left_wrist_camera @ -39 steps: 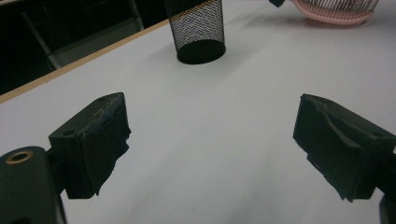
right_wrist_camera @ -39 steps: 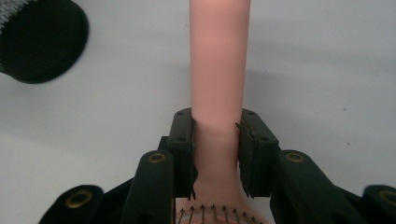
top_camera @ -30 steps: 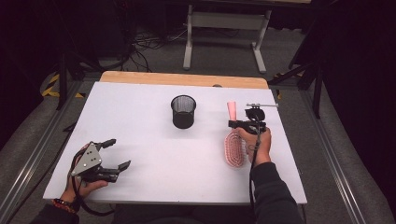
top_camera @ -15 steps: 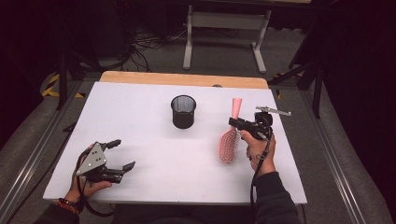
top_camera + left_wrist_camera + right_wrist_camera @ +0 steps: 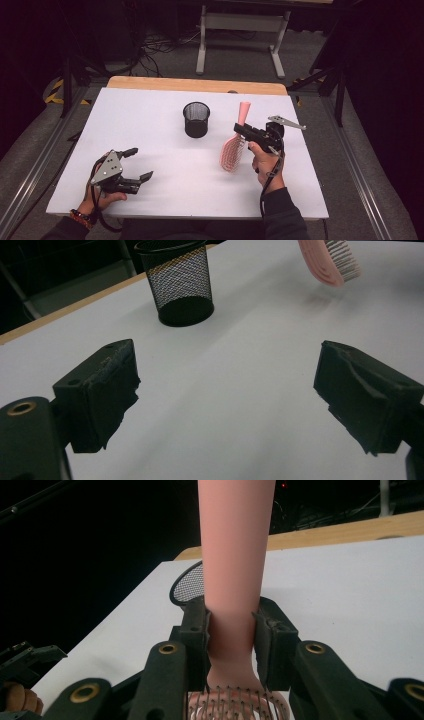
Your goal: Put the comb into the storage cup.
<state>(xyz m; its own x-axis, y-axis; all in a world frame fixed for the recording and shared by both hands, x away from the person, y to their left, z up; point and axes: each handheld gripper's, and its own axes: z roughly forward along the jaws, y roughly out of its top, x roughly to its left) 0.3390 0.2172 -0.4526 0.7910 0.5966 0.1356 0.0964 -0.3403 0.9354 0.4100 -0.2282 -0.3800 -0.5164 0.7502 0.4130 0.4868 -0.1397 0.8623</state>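
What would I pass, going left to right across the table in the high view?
Left gripper, open → black mesh cup → pink hairbrush → right gripper, shut on the brush's handle.

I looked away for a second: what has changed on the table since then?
The right gripper, shut on the pink hairbrush, has carried it left toward the black mesh cup, with the brush lifted off the table. The left gripper stays open and empty near the front edge; the cup has not moved.
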